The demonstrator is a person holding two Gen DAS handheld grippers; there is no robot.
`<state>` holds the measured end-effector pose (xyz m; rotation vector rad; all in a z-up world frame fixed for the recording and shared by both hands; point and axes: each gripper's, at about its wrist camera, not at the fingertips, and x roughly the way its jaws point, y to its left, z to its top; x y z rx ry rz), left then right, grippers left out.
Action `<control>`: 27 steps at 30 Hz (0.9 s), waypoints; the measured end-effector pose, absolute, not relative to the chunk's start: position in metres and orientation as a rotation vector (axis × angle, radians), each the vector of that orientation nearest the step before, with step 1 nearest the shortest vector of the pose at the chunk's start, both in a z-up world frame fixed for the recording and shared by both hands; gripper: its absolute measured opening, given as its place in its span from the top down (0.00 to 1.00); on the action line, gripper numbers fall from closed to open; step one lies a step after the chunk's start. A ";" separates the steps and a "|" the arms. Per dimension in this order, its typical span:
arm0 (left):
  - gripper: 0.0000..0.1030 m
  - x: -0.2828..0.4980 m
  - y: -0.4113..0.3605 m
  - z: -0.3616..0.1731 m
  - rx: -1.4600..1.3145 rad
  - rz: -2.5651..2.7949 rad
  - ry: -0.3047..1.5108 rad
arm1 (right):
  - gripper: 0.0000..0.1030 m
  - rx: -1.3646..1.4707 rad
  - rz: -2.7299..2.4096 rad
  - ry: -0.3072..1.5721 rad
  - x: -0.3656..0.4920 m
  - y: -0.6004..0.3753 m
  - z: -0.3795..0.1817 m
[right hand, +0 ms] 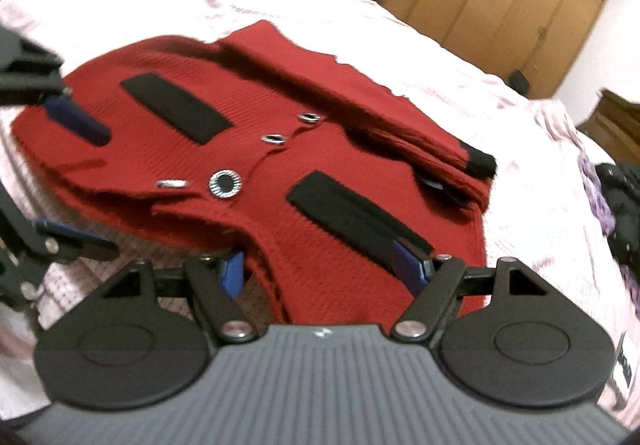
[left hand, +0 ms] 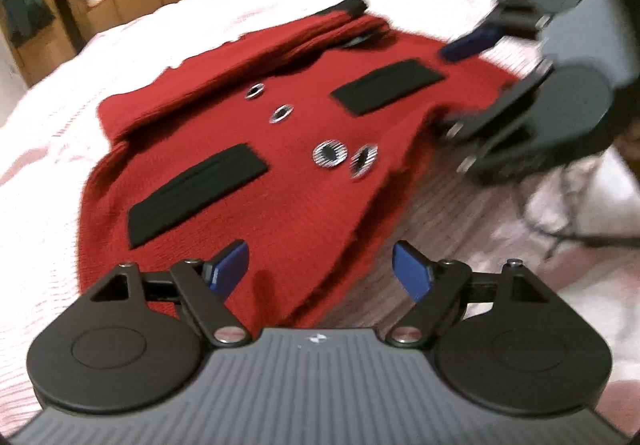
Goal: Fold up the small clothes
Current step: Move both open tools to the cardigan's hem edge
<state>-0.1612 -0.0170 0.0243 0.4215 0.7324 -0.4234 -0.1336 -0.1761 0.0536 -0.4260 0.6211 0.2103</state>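
Lying on the bed point(left hand: 200, 5), one red cardigan point(left hand: 256, 133) shows four buttons, two pockets; both fingers gape empty.

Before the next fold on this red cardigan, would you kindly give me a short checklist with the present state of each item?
1. Left gripper jaws open, nothing pinched: ok.
2. Right gripper jaws open over the hem; whether the pads press cloth: cannot tell.
3. Red cardigan lying front up on the pink bedspread: ok.
4. Sleeves already folded across the upper part: ok.
5. Hem flat: not ok, one front edge is lifted and rumpled near the buttons.
6. Dark clothes pile lies apart from the cardigan: ok.
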 end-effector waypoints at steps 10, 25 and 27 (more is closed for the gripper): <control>0.18 -0.143 0.020 0.019 0.424 -0.147 0.732 | 0.27 -0.401 0.180 0.674 -0.135 -0.198 0.047; 0.19 -0.135 0.021 0.034 0.421 -0.106 0.662 | 0.36 -0.328 0.164 0.665 -0.132 -0.220 0.043; 0.19 -0.129 0.022 0.031 0.405 -0.112 0.681 | 0.37 -0.308 0.171 0.662 -0.129 -0.224 0.044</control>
